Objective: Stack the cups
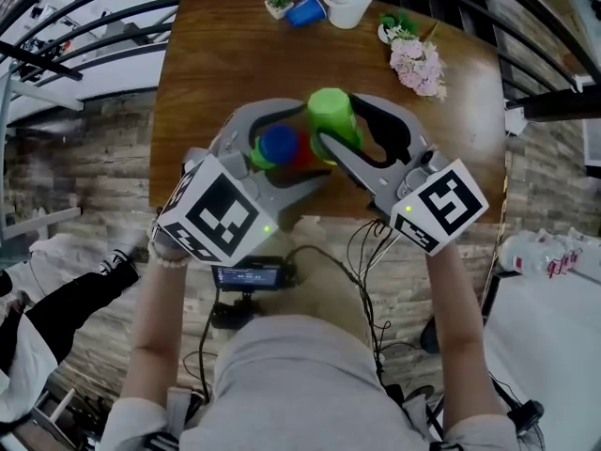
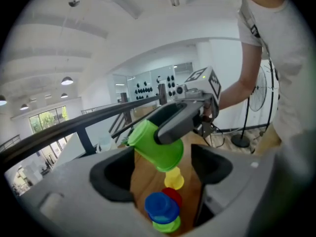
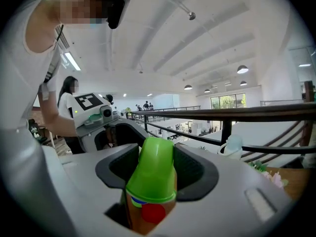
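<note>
On the wooden table (image 1: 216,64) a blue cup (image 1: 278,143) sits upside down on a green one, with a red cup (image 1: 303,155) right beside it. My left gripper (image 1: 310,145) stands open around them, and its pads are clear of the blue cup (image 2: 161,207). My right gripper (image 1: 334,132) is shut on a light green cup (image 1: 329,107), held tilted and upside down just above that group. The left gripper view shows this green cup (image 2: 157,147) in the right gripper's fingers (image 2: 181,118), over a yellow cup (image 2: 174,178) and the red cup (image 2: 173,195). In the right gripper view the green cup (image 3: 153,174) fills the jaws.
At the table's far edge lie a blue cup (image 1: 305,11) on its side, a white jug (image 1: 347,0) and a small potted plant (image 1: 278,3). Pink flowers (image 1: 418,64) sit at the back right. Black railings (image 1: 84,36) surround the table.
</note>
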`<state>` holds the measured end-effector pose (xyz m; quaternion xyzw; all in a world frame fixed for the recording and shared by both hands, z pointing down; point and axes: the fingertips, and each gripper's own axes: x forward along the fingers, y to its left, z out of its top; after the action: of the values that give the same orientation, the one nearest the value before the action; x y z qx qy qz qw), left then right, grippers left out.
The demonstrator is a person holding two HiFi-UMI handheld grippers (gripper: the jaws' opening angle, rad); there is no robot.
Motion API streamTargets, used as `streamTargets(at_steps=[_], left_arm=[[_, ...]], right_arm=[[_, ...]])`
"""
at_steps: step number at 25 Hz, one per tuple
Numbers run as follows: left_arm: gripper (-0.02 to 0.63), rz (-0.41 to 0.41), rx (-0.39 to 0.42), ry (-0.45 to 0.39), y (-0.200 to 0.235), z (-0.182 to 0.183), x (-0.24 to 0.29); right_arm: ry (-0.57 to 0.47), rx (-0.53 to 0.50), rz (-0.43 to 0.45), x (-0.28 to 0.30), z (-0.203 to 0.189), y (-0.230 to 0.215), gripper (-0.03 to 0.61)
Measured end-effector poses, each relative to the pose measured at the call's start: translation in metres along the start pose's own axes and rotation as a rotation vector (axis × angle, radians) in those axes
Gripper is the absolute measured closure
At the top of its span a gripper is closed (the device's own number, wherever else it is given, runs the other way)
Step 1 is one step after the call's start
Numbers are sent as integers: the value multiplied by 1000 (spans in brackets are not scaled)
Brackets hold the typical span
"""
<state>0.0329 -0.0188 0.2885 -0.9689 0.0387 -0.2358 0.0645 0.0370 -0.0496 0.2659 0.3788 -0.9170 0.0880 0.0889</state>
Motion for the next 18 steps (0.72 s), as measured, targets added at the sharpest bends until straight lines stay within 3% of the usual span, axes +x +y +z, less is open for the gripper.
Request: streamTargets(at_steps=[10, 18], left_arm=[[258, -29, 29, -1, -13, 5, 14], [267, 11, -10, 0, -14, -7, 9]], right_arm=[[91, -70, -58, -8, -24, -11, 364], [96, -13, -95, -10, -54, -14, 364]])
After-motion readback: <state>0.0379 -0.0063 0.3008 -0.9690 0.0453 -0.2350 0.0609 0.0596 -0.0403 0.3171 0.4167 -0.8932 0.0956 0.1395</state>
